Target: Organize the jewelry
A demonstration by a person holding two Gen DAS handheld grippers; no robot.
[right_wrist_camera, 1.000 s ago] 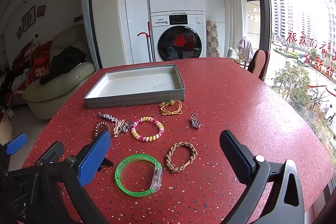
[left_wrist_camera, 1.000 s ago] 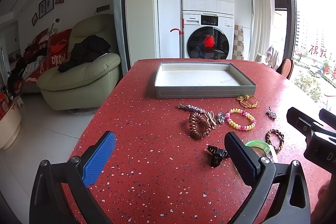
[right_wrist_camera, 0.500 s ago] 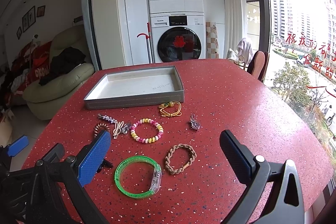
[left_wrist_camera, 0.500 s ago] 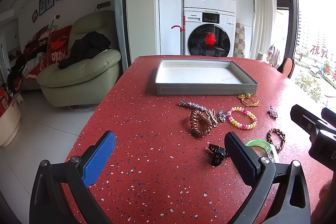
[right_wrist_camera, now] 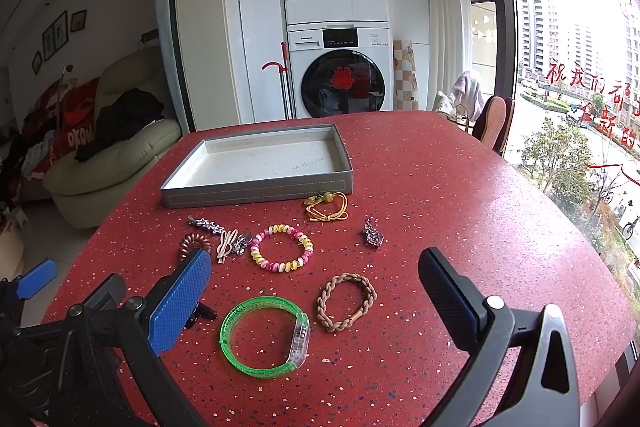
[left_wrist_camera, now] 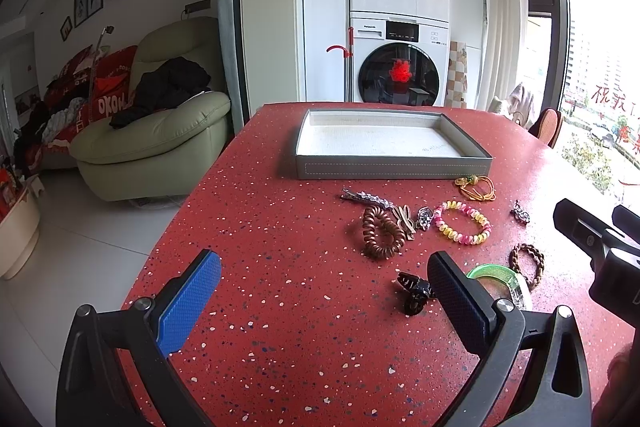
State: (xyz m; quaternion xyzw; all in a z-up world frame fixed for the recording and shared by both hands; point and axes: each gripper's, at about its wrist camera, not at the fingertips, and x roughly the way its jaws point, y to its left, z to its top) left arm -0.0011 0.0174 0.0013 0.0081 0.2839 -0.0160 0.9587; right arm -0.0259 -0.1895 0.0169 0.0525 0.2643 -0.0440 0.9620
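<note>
I'm over a red speckled table (right_wrist_camera: 460,195); stacked washer/dryer (right_wrist_camera: 336,27) at 12, green sofa (left_wrist_camera: 160,143) at 9. Grey tray (right_wrist_camera: 256,183) sits at 12, w/ jewelry just below it: beaded bracelet (right_wrist_camera: 282,247), green bangle (right_wrist_camera: 264,331), braided bracelet (right_wrist_camera: 346,301). Black claw clip (left_wrist_camera: 414,291) partly hidden by my left finger. Left gripper (left_wrist_camera: 324,301) & right gripper (right_wrist_camera: 314,293) both wide apart, holding nothing.

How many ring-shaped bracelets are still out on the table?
3. The pink-and-yellow beaded bracelet lies mid-table, the braided tan bracelet nearer, and the green bangle nearest, beside it. The left claw's body may hide others.
</note>
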